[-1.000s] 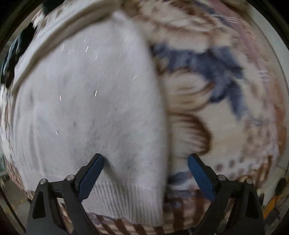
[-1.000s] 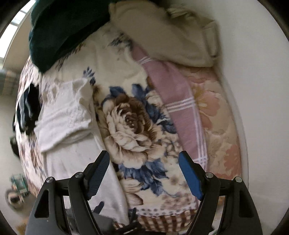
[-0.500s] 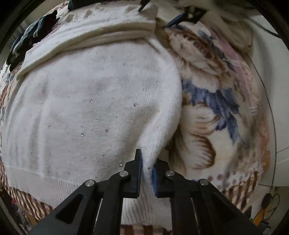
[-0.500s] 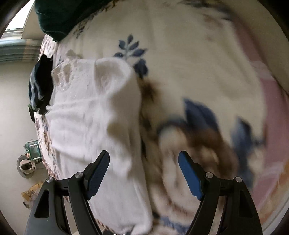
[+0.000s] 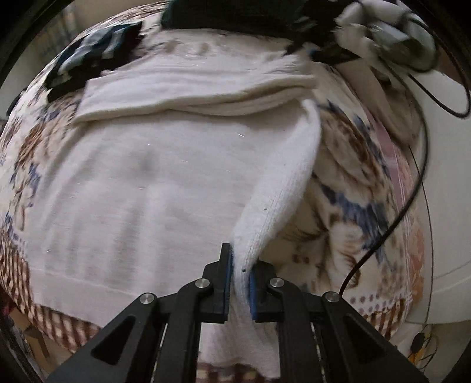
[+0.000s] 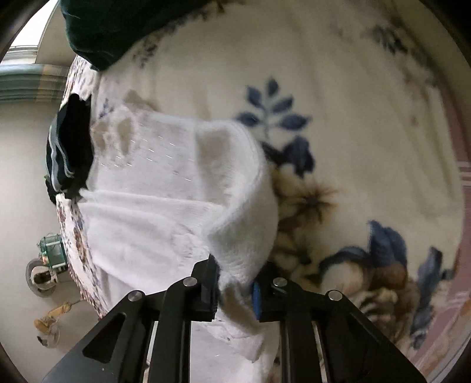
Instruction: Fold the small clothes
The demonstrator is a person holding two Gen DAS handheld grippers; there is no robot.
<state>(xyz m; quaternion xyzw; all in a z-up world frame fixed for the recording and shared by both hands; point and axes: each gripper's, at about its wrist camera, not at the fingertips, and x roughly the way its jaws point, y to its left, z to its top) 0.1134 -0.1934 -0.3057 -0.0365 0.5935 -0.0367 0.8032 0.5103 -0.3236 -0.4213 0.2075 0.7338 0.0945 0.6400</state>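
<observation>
A small white knit sweater lies spread on a floral blanket. My left gripper is shut on the sweater's right side edge near the hem and lifts it into a ridge. In the right wrist view the same sweater shows with its sleeve folded across. My right gripper is shut on a raised fold of the sweater's edge near the shoulder. The right gripper also shows at the top right of the left wrist view.
A dark striped garment lies beyond the sweater at the blanket's far left. A dark green cloth sits at the far end. A black cable hangs at the right. The floor and a small wheeled object lie beyond the bed's left edge.
My left gripper stayed shut on the sweater's side edge and lifted it higher. My right gripper moved onto the sweater and closed from open onto its edge.
</observation>
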